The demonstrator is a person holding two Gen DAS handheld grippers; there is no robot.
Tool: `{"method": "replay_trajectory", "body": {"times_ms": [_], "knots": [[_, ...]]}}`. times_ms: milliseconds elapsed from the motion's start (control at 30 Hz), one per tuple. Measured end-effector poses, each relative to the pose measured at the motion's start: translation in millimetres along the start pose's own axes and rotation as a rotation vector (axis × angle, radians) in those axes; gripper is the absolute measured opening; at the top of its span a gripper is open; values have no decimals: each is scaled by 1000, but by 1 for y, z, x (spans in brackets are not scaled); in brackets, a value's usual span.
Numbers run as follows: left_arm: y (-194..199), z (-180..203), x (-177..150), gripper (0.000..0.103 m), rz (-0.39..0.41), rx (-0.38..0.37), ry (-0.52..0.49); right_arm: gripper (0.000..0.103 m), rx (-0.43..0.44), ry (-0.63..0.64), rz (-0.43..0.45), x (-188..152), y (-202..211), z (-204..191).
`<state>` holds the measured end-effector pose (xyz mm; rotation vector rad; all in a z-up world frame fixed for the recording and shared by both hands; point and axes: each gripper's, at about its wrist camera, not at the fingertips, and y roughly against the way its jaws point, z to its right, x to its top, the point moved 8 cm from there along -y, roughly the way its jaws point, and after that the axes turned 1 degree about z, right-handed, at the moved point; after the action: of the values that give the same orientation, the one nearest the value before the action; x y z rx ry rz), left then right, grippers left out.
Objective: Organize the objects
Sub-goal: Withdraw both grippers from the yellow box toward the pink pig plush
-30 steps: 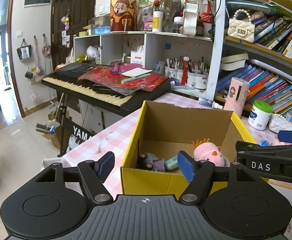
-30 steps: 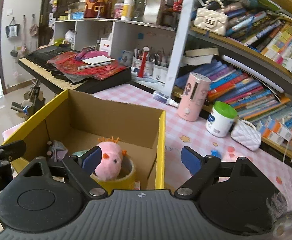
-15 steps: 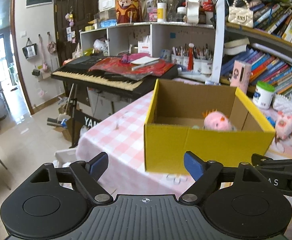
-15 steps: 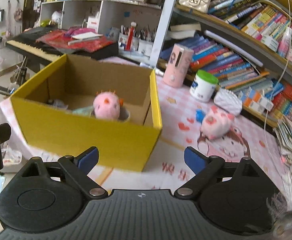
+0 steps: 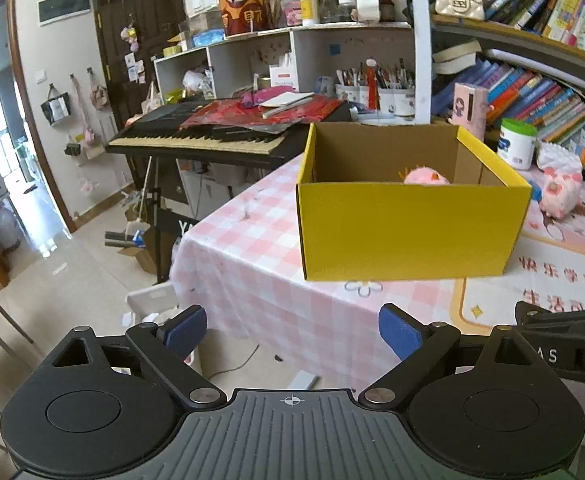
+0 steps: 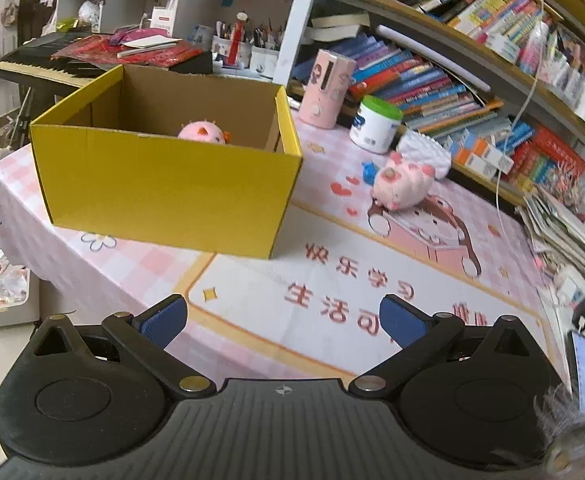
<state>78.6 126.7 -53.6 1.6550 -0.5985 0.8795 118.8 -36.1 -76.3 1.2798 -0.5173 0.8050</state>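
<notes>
Yellow cardboard box [image 6: 164, 184] sits open-topped on the pink checked tabletop [image 5: 248, 248], near its left corner, with a pink spiky plush [image 6: 202, 133] already inside, poking just above the near wall; judging by that, it serves as the bin for loose toys. A pink pig plush [image 6: 402, 184] lies out on the cartoon mat [image 6: 372, 280] to the box's right, near a green-lidded white tub [image 6: 374, 124] and a quilted white purse [image 6: 424, 152], so it looks like the next candidate for sorting.

Both grippers hang well short of the box with nothing between their jaws. The left gripper [image 5: 292, 330] has just been spreading its jaws and they stand wide; the right gripper [image 6: 282, 318] likewise (ready, I would guess, for a fresh pick).

The left wrist view shows the keyboard [image 5: 212, 136], the doorway and the littered floor beyond the tabletop edge, with the pig only at the margin. The right wrist view gives the pig, the mat's lettering and the stacked books [image 6: 432, 84] clearly.
</notes>
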Motion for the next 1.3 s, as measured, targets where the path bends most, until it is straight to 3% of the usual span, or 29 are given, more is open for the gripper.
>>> {"method": "replay_trajectory", "body": {"times_ms": [867,1300], "knots": [[15,-13,-25,96,-37,-2,-29,103,-8,-24,-55,-32,17,-9],[20,0,-25,96,-28,-41,-58,103,-47,-62,-67,-41,23,8]]}}
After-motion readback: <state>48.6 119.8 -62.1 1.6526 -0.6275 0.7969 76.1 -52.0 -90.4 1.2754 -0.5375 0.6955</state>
